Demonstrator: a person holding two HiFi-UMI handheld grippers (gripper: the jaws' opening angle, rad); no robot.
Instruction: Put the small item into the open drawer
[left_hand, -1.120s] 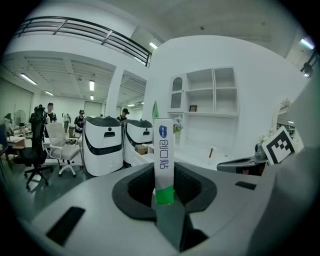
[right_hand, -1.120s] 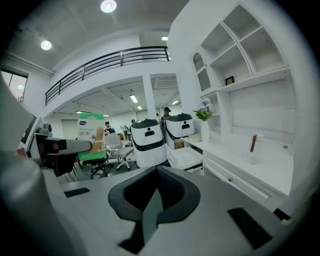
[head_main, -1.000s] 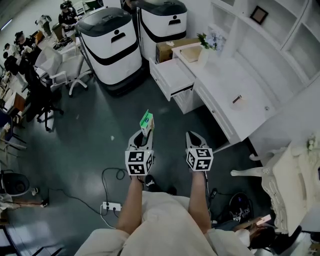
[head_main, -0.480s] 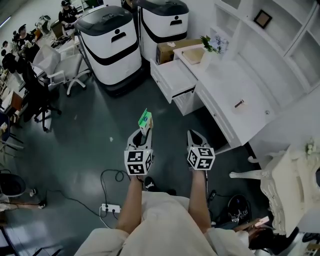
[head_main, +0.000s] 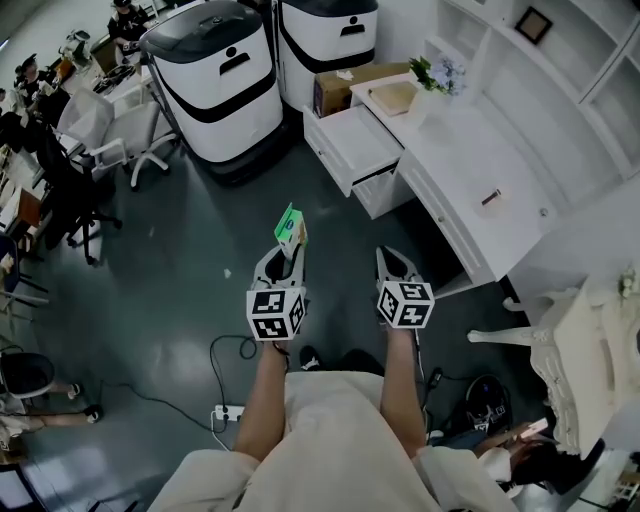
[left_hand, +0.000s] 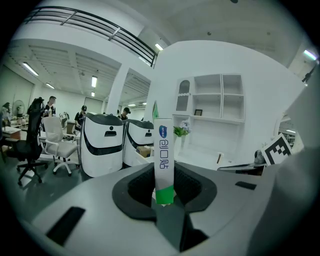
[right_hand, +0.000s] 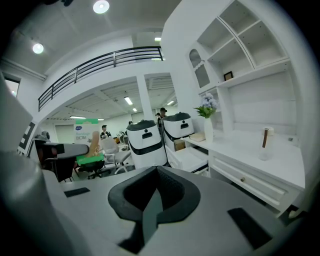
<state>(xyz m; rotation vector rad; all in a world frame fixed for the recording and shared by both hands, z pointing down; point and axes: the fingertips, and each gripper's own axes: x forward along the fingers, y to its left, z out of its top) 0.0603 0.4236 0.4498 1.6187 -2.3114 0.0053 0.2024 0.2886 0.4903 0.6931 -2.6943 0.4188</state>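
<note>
The small item is a slim green-and-white box (head_main: 291, 226). It stands upright between the jaws of my left gripper (head_main: 288, 250), which is shut on its lower end. The left gripper view shows the box (left_hand: 163, 160) rising from the pads, with the left gripper (left_hand: 164, 197) below it. My right gripper (head_main: 392, 262) is beside it, shut and empty; its jaws (right_hand: 152, 202) meet with nothing between them. The open white drawer (head_main: 350, 145) sticks out of the white desk (head_main: 470, 160), ahead and slightly right of both grippers. The drawer (right_hand: 192, 157) also appears in the right gripper view.
Two white-and-black machines (head_main: 215, 80) (head_main: 325, 35) stand left of the drawer, with a cardboard box (head_main: 345, 85) behind it. A potted plant (head_main: 435, 75) and a small bottle (head_main: 490, 197) sit on the desk. Office chairs (head_main: 110, 130) are far left, an ornate white chair (head_main: 590, 370) at right, and a power strip (head_main: 230, 410) lies on the floor.
Both grippers have moved forward across the floor toward the desk, the left one still gripping the box. The drawer now lies a little nearer.
</note>
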